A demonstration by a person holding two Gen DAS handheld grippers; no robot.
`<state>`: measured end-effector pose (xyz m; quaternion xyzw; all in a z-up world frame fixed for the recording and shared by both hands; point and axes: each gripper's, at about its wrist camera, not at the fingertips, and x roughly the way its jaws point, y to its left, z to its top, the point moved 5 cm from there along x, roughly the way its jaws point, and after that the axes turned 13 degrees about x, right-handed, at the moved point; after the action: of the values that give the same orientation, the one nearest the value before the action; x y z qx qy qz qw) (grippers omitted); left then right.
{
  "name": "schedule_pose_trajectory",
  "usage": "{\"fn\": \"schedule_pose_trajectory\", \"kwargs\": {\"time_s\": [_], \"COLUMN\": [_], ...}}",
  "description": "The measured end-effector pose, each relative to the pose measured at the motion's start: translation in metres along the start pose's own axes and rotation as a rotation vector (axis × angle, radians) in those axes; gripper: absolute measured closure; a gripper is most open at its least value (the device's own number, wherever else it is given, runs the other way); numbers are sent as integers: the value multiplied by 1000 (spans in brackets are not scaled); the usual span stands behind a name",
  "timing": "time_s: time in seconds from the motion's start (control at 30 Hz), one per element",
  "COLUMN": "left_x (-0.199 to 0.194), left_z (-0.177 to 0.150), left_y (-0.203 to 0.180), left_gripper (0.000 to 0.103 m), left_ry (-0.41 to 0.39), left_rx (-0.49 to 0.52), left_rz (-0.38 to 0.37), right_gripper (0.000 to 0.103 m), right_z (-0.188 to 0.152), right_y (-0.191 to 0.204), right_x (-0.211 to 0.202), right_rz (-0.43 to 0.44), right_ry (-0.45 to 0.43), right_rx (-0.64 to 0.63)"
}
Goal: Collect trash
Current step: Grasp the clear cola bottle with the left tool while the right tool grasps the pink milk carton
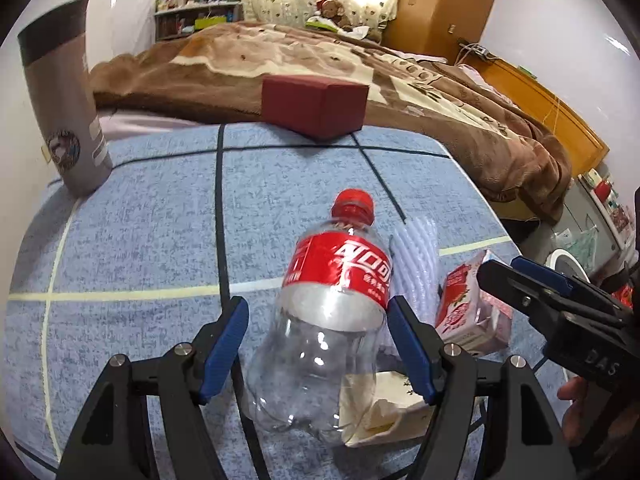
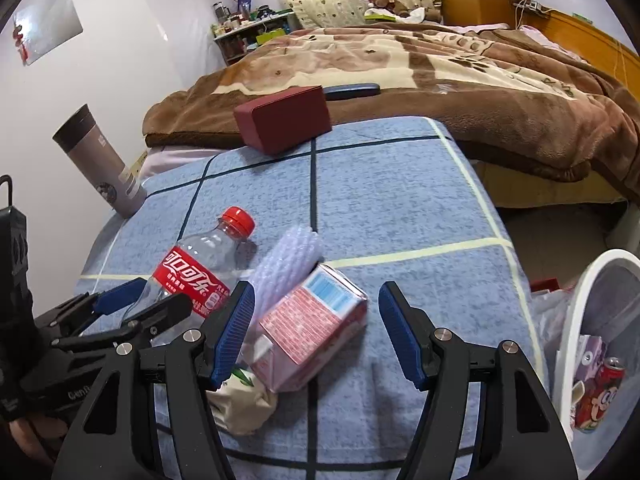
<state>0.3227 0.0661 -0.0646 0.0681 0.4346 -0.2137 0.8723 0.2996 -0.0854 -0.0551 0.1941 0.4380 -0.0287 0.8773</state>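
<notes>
Your left wrist view hides much of the crumpled paper (image 1: 384, 408) behind the clear bottle (image 1: 320, 320) and the right finger, and the pink carton (image 1: 468, 316) is partly covered by the right gripper (image 1: 516, 276). In your right wrist view the white bin (image 2: 592, 320) runs off the frame's right edge, and the bottle's base sits behind the left gripper (image 2: 136, 304). Print on the carton is too small to read.

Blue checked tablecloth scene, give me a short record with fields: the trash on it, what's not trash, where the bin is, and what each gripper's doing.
surface: blue checked tablecloth
trash: empty cola bottle; pink drink carton; white foam sleeve; crumpled paper
not trash: grey tumbler; dark red box
bin: white wastebasket, right of table
left gripper: open, bottle between fingers
right gripper: open around carton
</notes>
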Motion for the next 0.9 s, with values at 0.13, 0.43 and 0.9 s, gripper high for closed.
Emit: {"fn": "schedule_pose_trajectory", "kwargs": {"time_s": [0.13, 0.43, 0.9], "left_x": [1, -1, 15], "left_z": [-6, -10, -5], "left_y": [5, 9, -1], "left_gripper": [30, 32, 32], "left_ry": [0, 4, 42], "left_rx": [-26, -54, -7], "left_rz": [13, -12, 44], "right_gripper": [37, 37, 37], "right_z": [-2, -13, -20], "right_y": [0, -1, -22], "right_x": [12, 5, 3], "right_rz": [-46, -88, -134], "right_ry": [45, 55, 15], "right_rx": [6, -55, -107]}}
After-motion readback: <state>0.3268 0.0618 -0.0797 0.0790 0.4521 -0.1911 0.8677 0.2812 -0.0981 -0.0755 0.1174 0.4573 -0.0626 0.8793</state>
